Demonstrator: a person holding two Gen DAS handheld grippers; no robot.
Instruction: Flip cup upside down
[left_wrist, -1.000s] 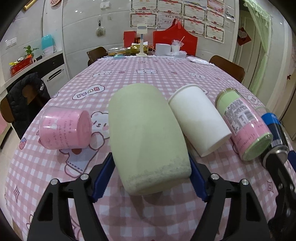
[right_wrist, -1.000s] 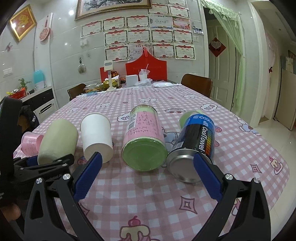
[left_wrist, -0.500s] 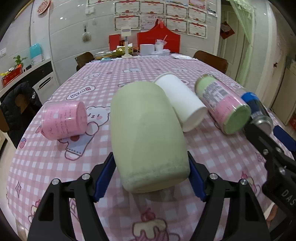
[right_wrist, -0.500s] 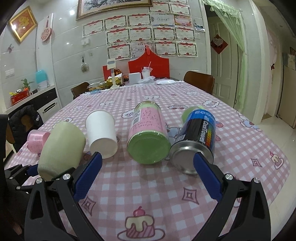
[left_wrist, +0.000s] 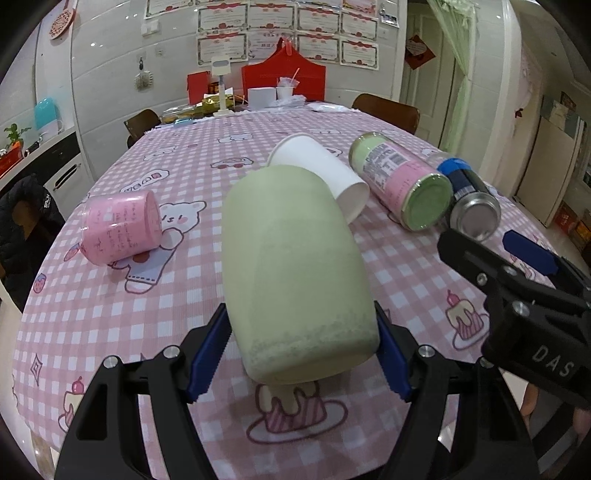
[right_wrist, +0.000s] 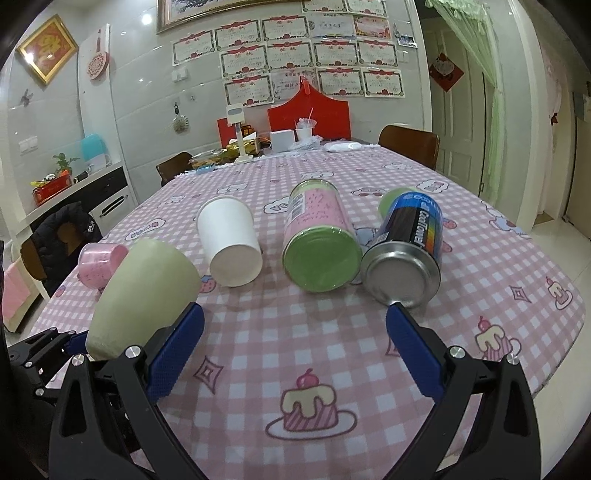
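A pale green ceramic cup (left_wrist: 291, 266) is held in my left gripper (left_wrist: 301, 354), which is shut on its base end and carries it above the table, with its far end tilted upward. The same cup shows in the right wrist view (right_wrist: 144, 295) at the left, raised off the cloth. My right gripper (right_wrist: 295, 354) is open and empty, low over the near part of the table; it also shows in the left wrist view (left_wrist: 517, 269) at the right.
Lying on the pink checked tablecloth (right_wrist: 295, 339): a pink cup (left_wrist: 122, 225), a white paper cup (right_wrist: 231, 247), a pink-and-green can (right_wrist: 319, 243) and a blue spray can (right_wrist: 406, 258). Chairs and clutter stand at the far end.
My left gripper has lifted the green cup off the table and drawn it back toward the near edge, tilting it up. The right gripper has stayed open and shifted slightly.
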